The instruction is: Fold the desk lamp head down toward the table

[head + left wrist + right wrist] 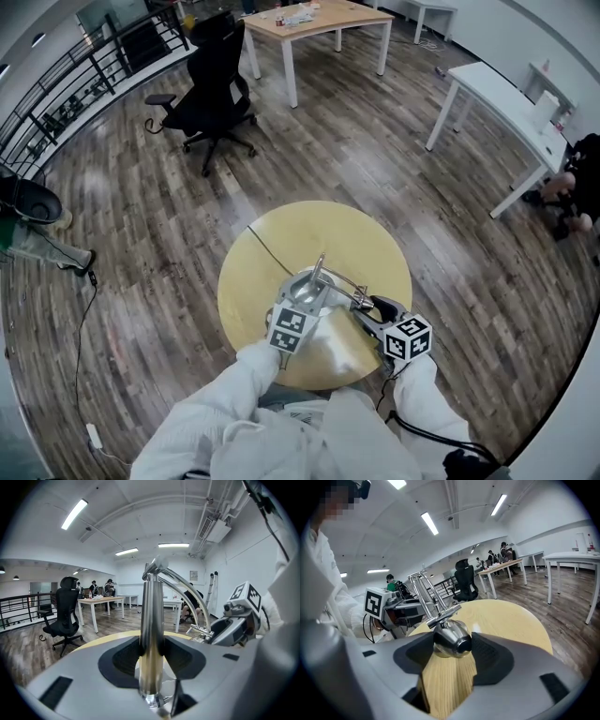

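Note:
A chrome desk lamp stands on the round wooden table point(281, 234). Its upright post point(151, 616) sits between the pads of my left gripper point(151, 665), which is shut on it just above the lamp's base point(305, 289). Twin chrome arms point(187, 590) curve from the post's top over to the right. The rounded lamp head point(451, 640) hangs low over the tabletop, wedged between the pads of my right gripper point(452, 648), which holds it with its jaws spread wide. In the head view both grippers meet at the table's near edge, left point(302, 302) and right point(368, 307).
The lamp's thin cable point(267, 248) runs across the table point(506, 616) to the far left edge. A black office chair point(214, 89), a wooden desk point(314, 21) and a white table point(511, 103) stand further off on the plank floor. A railing point(66, 84) borders the left.

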`<state>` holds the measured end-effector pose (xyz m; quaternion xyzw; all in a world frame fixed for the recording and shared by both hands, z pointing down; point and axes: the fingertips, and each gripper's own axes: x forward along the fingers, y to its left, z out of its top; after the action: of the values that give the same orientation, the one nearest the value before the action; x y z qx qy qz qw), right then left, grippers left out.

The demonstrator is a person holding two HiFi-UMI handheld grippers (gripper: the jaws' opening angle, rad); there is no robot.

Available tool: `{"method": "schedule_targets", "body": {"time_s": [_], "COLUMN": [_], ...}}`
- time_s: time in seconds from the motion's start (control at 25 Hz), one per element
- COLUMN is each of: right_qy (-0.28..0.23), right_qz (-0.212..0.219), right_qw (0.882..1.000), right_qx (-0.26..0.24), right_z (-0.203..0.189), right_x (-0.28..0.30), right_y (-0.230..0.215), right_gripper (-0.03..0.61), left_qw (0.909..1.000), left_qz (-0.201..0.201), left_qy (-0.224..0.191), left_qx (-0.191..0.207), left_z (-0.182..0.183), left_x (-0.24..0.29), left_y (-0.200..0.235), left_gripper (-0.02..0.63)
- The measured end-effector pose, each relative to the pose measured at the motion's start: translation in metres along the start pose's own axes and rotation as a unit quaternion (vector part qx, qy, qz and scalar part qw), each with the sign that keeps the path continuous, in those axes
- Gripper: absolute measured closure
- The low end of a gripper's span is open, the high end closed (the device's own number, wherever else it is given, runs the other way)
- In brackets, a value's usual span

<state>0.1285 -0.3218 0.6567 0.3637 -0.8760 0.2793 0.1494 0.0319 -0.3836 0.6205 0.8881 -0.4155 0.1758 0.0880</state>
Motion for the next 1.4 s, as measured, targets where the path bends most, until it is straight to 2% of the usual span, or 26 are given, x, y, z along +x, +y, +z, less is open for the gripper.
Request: {"method": "schedule_targets", "body": {"time_s": [0.36,0.72,0.92,1.0,1.08,1.16,1.24,1.28,1.32,1.36,1.4], "right_qy": [0.0,0.0,0.0,-0.006,-0.027,-0.07,-0.11,-0.121,-0.125,-0.124,-0.119], "right_qz": [0.001,0.016,0.003,-0.012,-0.042,-0.086,-0.13,-0.147,-0.164,-0.18,-0.196], "right_qw": [1.0,1.0,1.0,1.0,0.999,0.993,0.985,0.981,0.978,0.976,0.973], "right_qx": [-0.002,-0.007,-0.017,-0.001,0.021,0.038,0.042,0.038,0.03,0.021,0.01], "right_z": [0.0,0.0,0.006,0.006,0.011,0.026,0.041,0.045,0.045,0.043,0.038], "right_x": [0.002,0.001,-0.015,-0.031,-0.053,-0.077,-0.094,-0.098,-0.097,-0.093,-0.085], "right_y": [0.0,0.0,-0.008,-0.016,-0.025,-0.023,-0.007,0.006,0.021,0.035,0.049], "right_gripper": [0.337,0.337,0.337,0.337,0.339,0.339,0.339,0.34,0.341,0.349,0.444], "left_qw": [1.0,0.9997,0.9993,0.999,0.9977,0.9938,0.9906,0.9903,0.99,0.9898,0.9897], "left_qz": [-0.001,0.006,0.016,0.016,0.026,0.041,0.056,0.065,0.074,0.076,0.068], "left_qy": [-0.002,-0.006,-0.028,-0.041,-0.053,-0.072,-0.081,-0.074,-0.065,-0.058,-0.054], "left_qx": [0.002,0.021,0.02,0.002,-0.033,-0.075,-0.095,-0.098,-0.101,-0.106,-0.113], "left_z": [0.001,0.001,0.006,0.011,0.019,0.029,0.032,0.031,0.028,0.025,0.022], "left_x": [0.001,-0.001,-0.011,-0.026,-0.047,-0.073,-0.098,-0.109,-0.118,-0.125,-0.129], "left_y": [-0.001,-0.002,0.0,0.002,0.008,0.015,0.017,0.014,0.009,0.0,-0.011], "left_gripper": [0.456,0.456,0.456,0.456,0.456,0.456,0.456,0.475,0.56,0.614,0.614]}}
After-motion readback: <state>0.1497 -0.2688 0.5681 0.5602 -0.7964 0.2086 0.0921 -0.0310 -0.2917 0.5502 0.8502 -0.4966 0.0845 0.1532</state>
